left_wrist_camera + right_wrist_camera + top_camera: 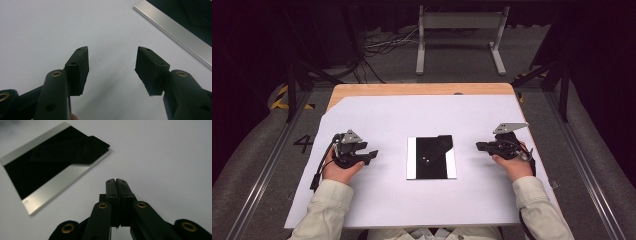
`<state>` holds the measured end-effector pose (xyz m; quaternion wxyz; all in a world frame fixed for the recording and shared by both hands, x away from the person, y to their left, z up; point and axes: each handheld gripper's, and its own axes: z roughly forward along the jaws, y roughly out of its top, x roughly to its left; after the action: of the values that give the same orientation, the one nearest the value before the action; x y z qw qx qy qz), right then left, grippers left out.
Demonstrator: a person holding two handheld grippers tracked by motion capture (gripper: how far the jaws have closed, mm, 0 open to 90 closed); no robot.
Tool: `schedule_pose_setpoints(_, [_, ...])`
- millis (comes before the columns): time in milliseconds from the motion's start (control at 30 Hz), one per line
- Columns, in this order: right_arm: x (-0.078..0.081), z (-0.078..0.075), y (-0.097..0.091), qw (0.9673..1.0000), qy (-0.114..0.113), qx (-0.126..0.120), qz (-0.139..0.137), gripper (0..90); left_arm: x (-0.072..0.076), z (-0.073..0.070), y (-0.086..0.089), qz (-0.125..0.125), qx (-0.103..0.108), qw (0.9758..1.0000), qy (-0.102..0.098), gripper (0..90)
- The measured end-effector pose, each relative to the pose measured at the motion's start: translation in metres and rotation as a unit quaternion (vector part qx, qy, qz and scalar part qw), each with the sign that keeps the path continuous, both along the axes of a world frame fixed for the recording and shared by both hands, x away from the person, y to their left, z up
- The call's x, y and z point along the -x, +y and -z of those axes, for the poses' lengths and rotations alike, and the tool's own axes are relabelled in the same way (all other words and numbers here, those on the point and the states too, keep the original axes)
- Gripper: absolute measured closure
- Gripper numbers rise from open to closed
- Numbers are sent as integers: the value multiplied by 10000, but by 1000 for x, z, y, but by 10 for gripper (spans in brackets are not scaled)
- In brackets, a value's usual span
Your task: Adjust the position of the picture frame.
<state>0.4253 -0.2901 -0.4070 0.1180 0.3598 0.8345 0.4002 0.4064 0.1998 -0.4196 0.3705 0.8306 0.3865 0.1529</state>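
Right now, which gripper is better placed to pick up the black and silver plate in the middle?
Left, probably. The left gripper has its fingers spread open and empty, facing the plate. The right gripper sits about as near, but its fingers are pressed together and would have to open first.

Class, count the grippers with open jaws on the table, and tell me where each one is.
1. The left gripper, left of the plate, has its jaws spread apart. The right gripper, right of the plate, has its jaws pressed together.
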Motion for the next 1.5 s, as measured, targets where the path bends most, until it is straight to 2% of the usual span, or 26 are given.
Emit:
schedule_pose_setpoints(67, [-2, -6, 4, 9998, 62, 151, -66, 898, 2, -3, 0, 56, -22, 10000, 6, 445])
schedule_pose_setpoints(200, [-7, -14, 11, 9991, 22, 395, -157, 898, 4, -6, 1, 67, -24, 10000, -37, 443])
schedule_pose_setpoints(433, [-20, -9, 22, 9987, 58, 450, -239, 899, 8, -7, -2, 138, -186, 9997, -93, 423])
schedule_pose_setpoints(567, [-29, -11, 30, 9985, 27, 427, -332, 899, 10, -9, -4, 220, -157, 9996, -76, 421])
schedule_pose_setpoints(633, [-34, -11, 35, 9982, 85, 458, -375, 899, 11, -9, -5, 234, -121, 9996, -65, 421])
schedule_pose_setpoints(833, [-44, -14, 45, 9972, 66, 565, -478, 900, 11, -8, -7, 341, -36, 9994, -30, 423])
schedule_pose_setpoints(1000, [-59, -5, 55, 9963, 189, 612, -576, 900, 14, -9, -11, 519, -16, 9986, -35, 464])
schedule_pose_setpoints(1167, [-68, 2, 61, 9961, 216, 655, -554, 900, 14, -8, -11, 557, -44, 9984, -33, 475])
schedule_pose_setpoints(1300, [-77, 7, 65, 9966, 206, 625, -505, 900, 13, -7, -11, 537, -15, 9985, 42, 474])
schedule_pose_setpoints(1433, [-83, 13, 71, 9961, 108, 706, -515, 900, 14, -7, -13, 607, -22, 9982, 16, 481])
schedule_pose_setpoints(1500, [-86, 16, 75, 9948, -8, 840, -570, 900, 15, -6, -15, 672, -6, 9977, 41, 499])
